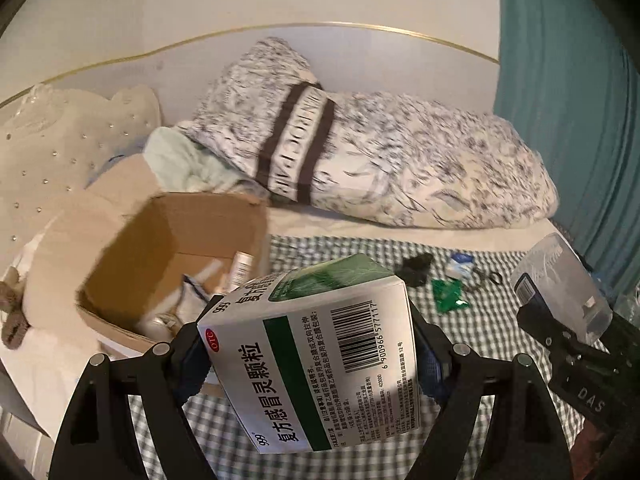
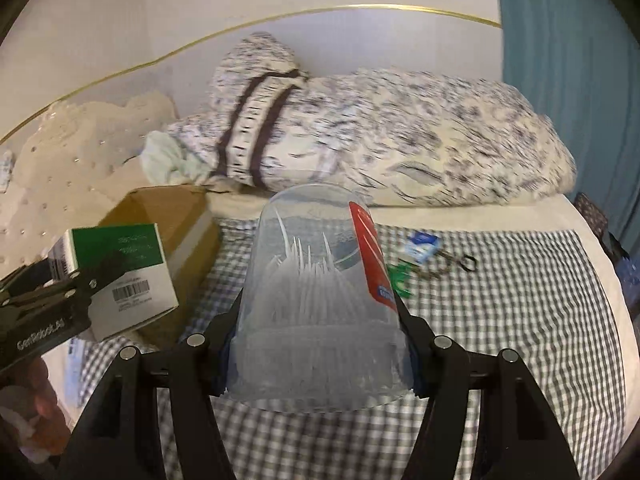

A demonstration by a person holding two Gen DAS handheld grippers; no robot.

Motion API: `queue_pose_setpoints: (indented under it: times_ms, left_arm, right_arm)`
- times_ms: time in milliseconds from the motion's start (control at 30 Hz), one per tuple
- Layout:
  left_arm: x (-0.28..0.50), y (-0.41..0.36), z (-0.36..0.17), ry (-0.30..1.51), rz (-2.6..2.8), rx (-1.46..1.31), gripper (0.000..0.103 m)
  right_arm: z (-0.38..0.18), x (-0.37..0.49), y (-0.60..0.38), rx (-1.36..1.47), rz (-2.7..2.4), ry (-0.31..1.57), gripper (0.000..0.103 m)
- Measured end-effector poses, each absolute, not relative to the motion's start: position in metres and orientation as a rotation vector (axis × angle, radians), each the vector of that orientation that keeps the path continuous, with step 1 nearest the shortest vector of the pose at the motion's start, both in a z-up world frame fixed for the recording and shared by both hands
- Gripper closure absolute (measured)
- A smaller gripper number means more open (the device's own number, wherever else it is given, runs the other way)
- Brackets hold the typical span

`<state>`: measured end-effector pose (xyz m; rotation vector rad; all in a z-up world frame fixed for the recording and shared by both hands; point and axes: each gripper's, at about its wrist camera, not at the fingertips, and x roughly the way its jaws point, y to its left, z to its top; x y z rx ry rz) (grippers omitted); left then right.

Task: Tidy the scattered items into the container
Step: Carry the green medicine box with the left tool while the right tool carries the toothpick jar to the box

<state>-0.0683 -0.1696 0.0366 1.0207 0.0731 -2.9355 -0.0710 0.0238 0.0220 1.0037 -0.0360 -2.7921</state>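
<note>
Two grippers hang above a bed (image 2: 520, 320) spread with a grey-and-white checked sheet; a rolled, speckled quilt (image 1: 400, 160) lies across its far end against the wall, and a teal curtain (image 1: 580, 100) hangs at the right. An open cardboard box (image 1: 168, 248) stands on the left of the bed, flaps up, with some small packages already inside. The left gripper (image 1: 312, 356) is clamped on a white-and-green medicine box (image 1: 320, 360), tilted, barcode upward, held in the air just right of the cardboard box's near edge. The right gripper (image 2: 316, 360) is closed on a clear plastic tub of toothpicks (image 2: 320, 300) with a red label, its pads pressing the wide ribbed end, the tub held above the sheet. Beyond both, well apart from the cardboard box, lie a green sachet (image 1: 450, 294), a small blue-and-white packet (image 1: 460, 266) with a key ring (image 2: 466, 261) beside it, and a small black object (image 1: 414, 268).
</note>
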Motion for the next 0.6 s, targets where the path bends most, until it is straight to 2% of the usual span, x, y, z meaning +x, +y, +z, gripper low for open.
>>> queue_pose_setpoints:
  times_ms: [300, 600]
  left_arm:
    - [-0.078, -0.259, 0.051, 0.107, -2.837, 0.953, 0.019]
    - [-0.101, -0.329, 0.014, 0.209, -2.754, 0.982, 0.019]
  right_arm:
    - [0.034, -0.092, -0.076, 0.944, -2.621, -0.027, 0.04]
    - [0.01, -0.151, -0.158, 1.018, -2.462, -0.039, 0.04]
